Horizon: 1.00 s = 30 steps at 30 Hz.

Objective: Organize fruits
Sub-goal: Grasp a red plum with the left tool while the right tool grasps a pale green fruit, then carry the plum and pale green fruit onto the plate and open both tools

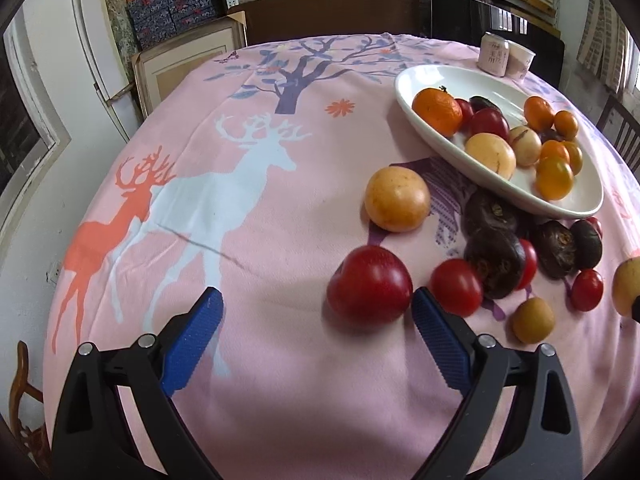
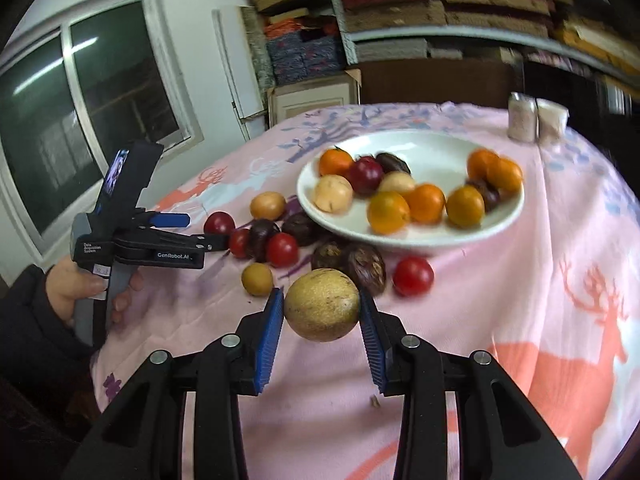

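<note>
While the right gripper [image 2: 322, 314] clamps a round yellow-green fruit [image 2: 322, 306] just short of the white oval ceramic plate [image 2: 416, 236], that plate holds oranges, plums, pale fruits; left gripper [image 1: 316, 306] spread wide, empty, beside a red plum [image 1: 370, 280].

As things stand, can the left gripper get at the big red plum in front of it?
Probably yes. The left gripper is open wide; the red plum lies on the cloth beside its right finger, off-centre. Nothing blocks the way, so a small sideways shift should bracket it.
</note>
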Each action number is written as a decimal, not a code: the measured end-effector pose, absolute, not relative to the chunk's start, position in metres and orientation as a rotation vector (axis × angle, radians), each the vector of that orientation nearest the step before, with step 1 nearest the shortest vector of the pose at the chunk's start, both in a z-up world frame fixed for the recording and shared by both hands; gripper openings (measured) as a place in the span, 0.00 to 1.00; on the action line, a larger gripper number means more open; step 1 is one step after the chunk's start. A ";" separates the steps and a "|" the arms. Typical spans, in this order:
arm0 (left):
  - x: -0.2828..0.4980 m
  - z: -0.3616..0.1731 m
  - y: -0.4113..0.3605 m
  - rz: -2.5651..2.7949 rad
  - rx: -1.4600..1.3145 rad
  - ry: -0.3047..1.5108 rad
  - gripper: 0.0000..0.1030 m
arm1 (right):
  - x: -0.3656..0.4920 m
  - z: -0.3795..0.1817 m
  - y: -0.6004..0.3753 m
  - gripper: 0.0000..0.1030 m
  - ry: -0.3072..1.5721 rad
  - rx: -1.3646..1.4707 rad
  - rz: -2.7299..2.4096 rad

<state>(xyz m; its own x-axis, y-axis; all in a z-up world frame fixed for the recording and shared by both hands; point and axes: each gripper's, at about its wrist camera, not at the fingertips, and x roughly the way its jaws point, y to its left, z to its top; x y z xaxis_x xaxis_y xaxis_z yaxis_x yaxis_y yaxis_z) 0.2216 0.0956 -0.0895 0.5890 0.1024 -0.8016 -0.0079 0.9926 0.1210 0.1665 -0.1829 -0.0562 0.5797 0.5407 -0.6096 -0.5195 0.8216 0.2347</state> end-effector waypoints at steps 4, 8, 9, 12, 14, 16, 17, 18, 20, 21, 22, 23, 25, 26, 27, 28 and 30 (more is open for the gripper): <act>0.222 -0.089 0.088 0.000 0.131 0.928 0.54 | 0.169 -0.066 -0.186 0.37 0.763 0.060 0.635; 0.214 -0.084 0.081 -0.019 0.146 0.889 0.41 | 0.167 -0.066 -0.186 0.37 0.756 0.067 0.656; 0.213 -0.084 0.082 -0.021 0.135 0.887 0.39 | 0.168 -0.066 -0.187 0.37 0.756 0.074 0.656; 0.211 -0.083 0.081 -0.018 0.129 0.887 0.38 | 0.168 -0.066 -0.188 0.37 0.749 0.080 0.660; 0.210 -0.084 0.080 -0.015 0.137 0.895 0.38 | 0.167 -0.066 -0.188 0.37 0.748 0.078 0.659; 0.210 -0.087 0.080 -0.007 0.144 0.910 0.38 | 0.168 -0.066 -0.188 0.37 0.751 0.077 0.656; 0.211 -0.088 0.081 0.000 0.145 0.922 0.38 | 0.167 -0.066 -0.188 0.37 0.751 0.076 0.655; 0.212 -0.090 0.083 0.001 0.140 0.935 0.38 | 0.168 -0.066 -0.189 0.37 0.750 0.076 0.655; 0.213 -0.091 0.084 -0.002 0.130 0.941 0.39 | 0.167 -0.066 -0.189 0.37 0.748 0.074 0.654; 0.213 -0.091 0.083 -0.001 0.134 0.940 0.39 | 0.167 -0.066 -0.189 0.37 0.748 0.074 0.655; 0.213 -0.091 0.082 -0.001 0.139 0.937 0.39 | 0.167 -0.066 -0.189 0.37 0.748 0.074 0.656; 0.213 -0.089 0.081 -0.005 0.142 0.927 0.39 | 0.168 -0.066 -0.189 0.38 0.749 0.074 0.656; 0.213 -0.088 0.080 -0.011 0.150 0.912 0.36 | 0.167 -0.066 -0.189 0.38 0.751 0.076 0.656; 0.213 -0.088 0.079 -0.014 0.151 0.913 0.36 | 0.168 -0.066 -0.189 0.38 0.753 0.078 0.656; 0.213 -0.087 0.080 -0.015 0.147 0.912 0.36 | 0.168 -0.066 -0.189 0.37 0.754 0.080 0.656; 0.212 -0.087 0.080 -0.016 0.144 0.910 0.36 | 0.168 -0.066 -0.189 0.37 0.755 0.082 0.657; 0.210 -0.086 0.080 -0.017 0.143 0.909 0.36 | 0.168 -0.067 -0.190 0.38 0.758 0.087 0.658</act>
<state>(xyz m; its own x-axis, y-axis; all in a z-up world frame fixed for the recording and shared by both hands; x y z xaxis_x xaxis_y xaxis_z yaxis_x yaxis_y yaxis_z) 0.2104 0.0802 -0.0863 0.6148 0.0457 -0.7873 0.0757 0.9903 0.1165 0.1678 -0.1902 -0.0666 0.5379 0.5823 -0.6096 -0.5215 0.7980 0.3020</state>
